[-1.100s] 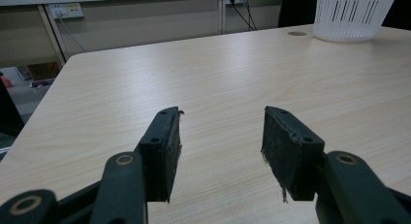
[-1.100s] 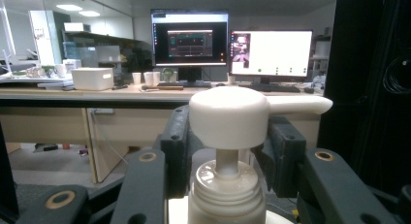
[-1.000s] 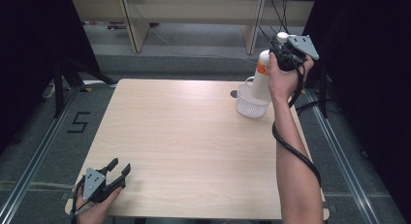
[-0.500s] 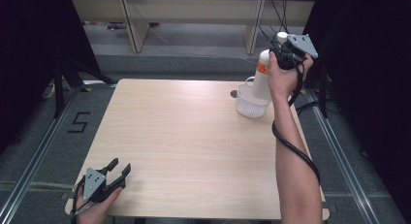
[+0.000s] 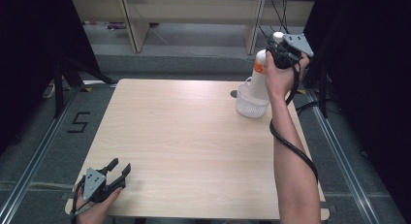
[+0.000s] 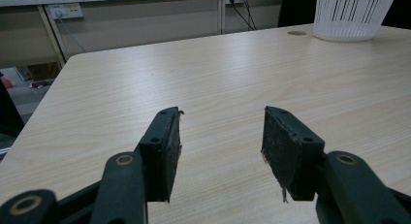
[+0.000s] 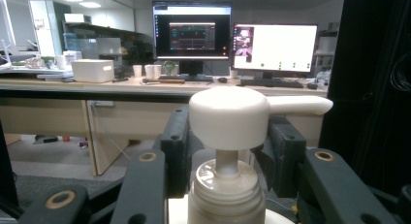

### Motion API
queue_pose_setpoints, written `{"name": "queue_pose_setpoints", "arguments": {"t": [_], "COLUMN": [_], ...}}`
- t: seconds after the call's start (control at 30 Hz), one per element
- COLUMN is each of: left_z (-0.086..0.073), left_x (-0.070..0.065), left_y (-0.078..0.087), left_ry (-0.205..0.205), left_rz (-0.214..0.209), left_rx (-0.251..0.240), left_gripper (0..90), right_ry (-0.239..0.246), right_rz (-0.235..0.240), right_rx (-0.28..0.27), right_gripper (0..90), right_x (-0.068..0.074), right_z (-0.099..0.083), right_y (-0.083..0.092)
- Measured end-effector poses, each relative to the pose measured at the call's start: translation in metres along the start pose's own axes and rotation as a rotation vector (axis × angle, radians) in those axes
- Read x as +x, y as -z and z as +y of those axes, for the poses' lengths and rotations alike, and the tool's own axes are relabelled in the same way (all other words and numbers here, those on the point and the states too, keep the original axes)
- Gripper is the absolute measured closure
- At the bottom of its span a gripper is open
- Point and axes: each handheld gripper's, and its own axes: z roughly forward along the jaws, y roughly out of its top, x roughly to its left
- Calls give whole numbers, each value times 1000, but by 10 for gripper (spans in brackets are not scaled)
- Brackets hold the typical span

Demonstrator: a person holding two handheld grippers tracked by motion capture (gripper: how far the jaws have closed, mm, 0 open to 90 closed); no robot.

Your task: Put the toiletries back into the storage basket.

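Observation:
A white pump bottle (image 5: 259,81) with an orange label hangs upright at the table's far right, its lower end over the white mesh basket (image 5: 252,107). Whether it touches the basket I cannot tell. My right gripper (image 5: 277,52) is shut on the bottle's neck. In the right gripper view the jaws flank the bottle's collar under the pump head (image 7: 228,115), with my right gripper (image 7: 228,136) level. My left gripper (image 5: 121,165) rests on the table's near left corner, open with nothing between its pads (image 6: 167,153); the left gripper (image 6: 220,132) points toward the basket (image 6: 351,15).
The wooden table (image 5: 184,136) has a round cable hole (image 5: 234,94) beside the basket. A black cable trails from the right gripper along the forearm (image 5: 295,156). Shelving stands beyond the far edge, and desks with lit monitors (image 7: 191,32) lie behind.

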Motion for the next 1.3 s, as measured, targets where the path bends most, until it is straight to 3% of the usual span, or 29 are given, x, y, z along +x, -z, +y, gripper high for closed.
{"name": "queue_pose_setpoints", "arguments": {"t": [0.1, 1.3], "left_z": [0, 0], "left_x": [0, 0], "left_y": [0, 0], "left_ry": [-1, -3], "left_rz": [-1, -2], "left_rx": [0, 0], "left_gripper": [476, 476], "right_ry": [-15, -1], "right_rz": [0, -4], "right_rx": [9, 56], "right_gripper": [604, 603], "right_x": [2, 5], "right_z": [-1, -15], "right_y": [-1, -19]}}
